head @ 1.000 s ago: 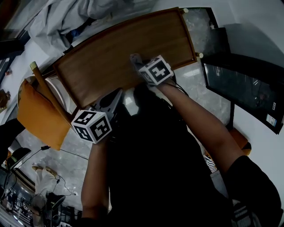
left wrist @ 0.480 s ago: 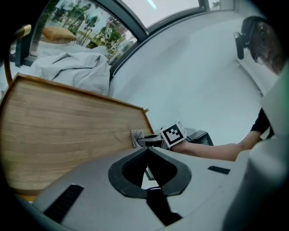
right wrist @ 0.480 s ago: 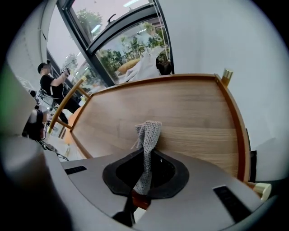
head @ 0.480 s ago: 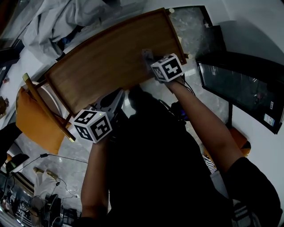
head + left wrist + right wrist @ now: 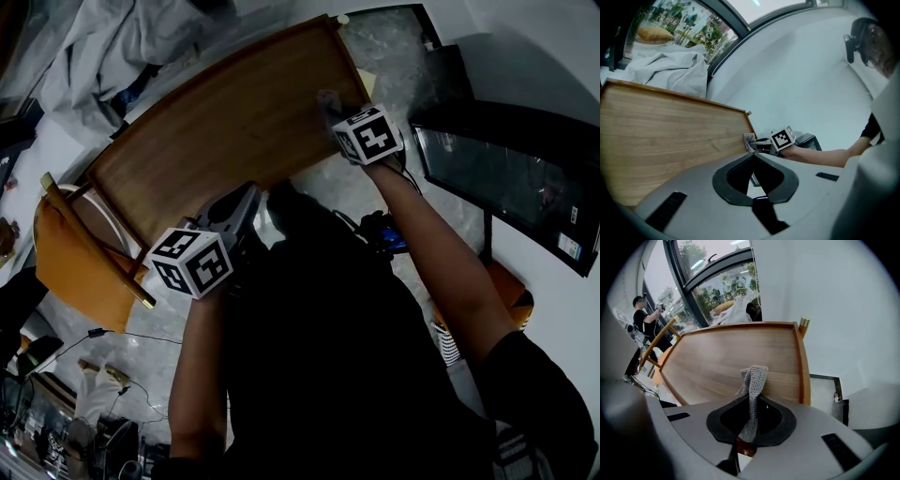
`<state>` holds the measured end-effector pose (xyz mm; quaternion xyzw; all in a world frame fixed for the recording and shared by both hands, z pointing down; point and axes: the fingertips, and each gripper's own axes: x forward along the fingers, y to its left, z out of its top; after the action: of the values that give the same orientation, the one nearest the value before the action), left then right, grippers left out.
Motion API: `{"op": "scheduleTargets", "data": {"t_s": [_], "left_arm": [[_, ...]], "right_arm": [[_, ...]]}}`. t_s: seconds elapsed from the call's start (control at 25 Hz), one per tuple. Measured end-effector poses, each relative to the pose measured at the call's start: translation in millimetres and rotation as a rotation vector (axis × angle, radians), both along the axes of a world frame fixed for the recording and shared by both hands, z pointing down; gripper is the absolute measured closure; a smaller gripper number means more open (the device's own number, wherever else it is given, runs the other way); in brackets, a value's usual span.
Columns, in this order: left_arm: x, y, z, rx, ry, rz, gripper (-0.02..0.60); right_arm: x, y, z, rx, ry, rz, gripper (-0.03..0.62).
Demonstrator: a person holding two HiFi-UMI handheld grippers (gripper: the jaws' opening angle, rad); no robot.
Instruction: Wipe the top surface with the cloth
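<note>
1. pale marbled floor (image 5: 169, 347) lies under a wooden top surface (image 5: 225, 122) with a raised rim, seen from above in the head view; the gripper views show tall windows with greenery beyond it.
2. at far left an orange seat (image 5: 75, 272) on a wooden frame sits just beside the top's left corner; a heap of white fabric (image 5: 112, 47) lies past the far edge.
3. no writing can be read; each gripper's cube carries black-and-white square markers, and a small label (image 5: 565, 246) on the dark screen (image 5: 506, 178) at right is too small to make out.
4. the left gripper (image 5: 753, 154) is held low at the near edge of the top, on a bare forearm that runs down the view; its jaw tips meet with nothing between them.
5. the right arm stretches forward to the right end of the top; the right gripper (image 5: 752, 401) is clamped on a grey knitted cloth (image 5: 753, 376), which sticks up out of the jaws; in the head view the cloth lies over the wood near the right rim, though whether it presses flat cannot be told.
6. the person's dark torso hides the floor below both arms; the screen is cut off by the right edge; a person in dark clothes (image 5: 647, 317) stands small at the far left of the right gripper view.
</note>
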<state>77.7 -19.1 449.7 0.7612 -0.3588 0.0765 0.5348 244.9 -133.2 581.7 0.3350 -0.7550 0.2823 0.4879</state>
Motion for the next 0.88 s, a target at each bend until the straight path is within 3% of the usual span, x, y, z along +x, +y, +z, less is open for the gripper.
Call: {"op": "scheduleTargets", "data": {"t_s": [0.36, 0.64, 0.76, 0.88], "left_arm": [[10, -3, -5, 0.015, 0.011, 0.049, 0.569], [-27, 15, -13, 0.033, 0.03, 0.014, 0.569], [-57, 28, -24, 0.034, 0.08, -0.036, 0.571], [-91, 47, -36, 0.046, 0.107, -0.08, 0.571]], "right_arm": [[31, -7, -2, 0.051, 0.103, 0.08, 0.56], [37, -8, -16, 0.103, 0.165, 0.166, 0.56], [-2, 6, -27, 0.124, 0.096, 0.118, 0.56], [-81, 39, -35, 0.102, -0.048, 0.017, 0.56]]}}
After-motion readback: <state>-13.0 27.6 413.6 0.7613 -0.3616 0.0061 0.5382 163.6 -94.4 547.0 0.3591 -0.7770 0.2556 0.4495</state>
